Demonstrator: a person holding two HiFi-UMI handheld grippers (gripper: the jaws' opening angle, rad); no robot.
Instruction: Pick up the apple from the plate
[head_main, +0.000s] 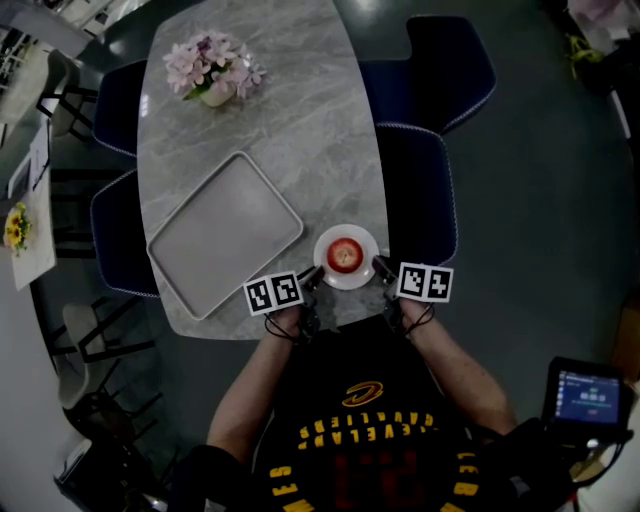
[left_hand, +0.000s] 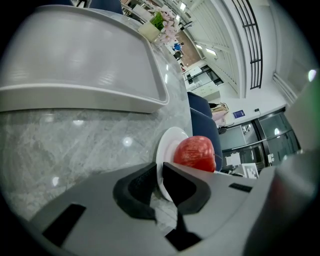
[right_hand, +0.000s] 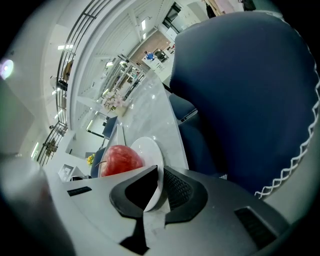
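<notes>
The apple (head_main: 343, 254) sits unlifted on the plate (head_main: 367, 240) at lower centre; left claw (head_main: 313, 275) and right claw (head_main: 380, 266) each clamp the plate's rim instead

Left gripper (head_main: 312, 277): tilted downward, pointing toward 1 o'clock in the head view, with the left marker cube (head_main: 273, 293) facing up.
Left jaws: drawn close together, pressed on the rim of the plate (head_main: 346, 233) at the plate's 8 o'clock.
Right gripper (head_main: 382, 267): tilted downward, pointing toward 11 o'clock, with the right marker cube (head_main: 425, 282) facing up.
Right jaws: drawn close together, pressed on the plate's rim at its 4 o'clock.
Left forearm (head_main: 250, 385): bare, reaching from 7 o'clock toward the centre.
Right forearm (head_main: 458, 368): bare, reaching from 5 o'clock toward the centre.
Arms together: roughly level with each other, converging.
</notes>
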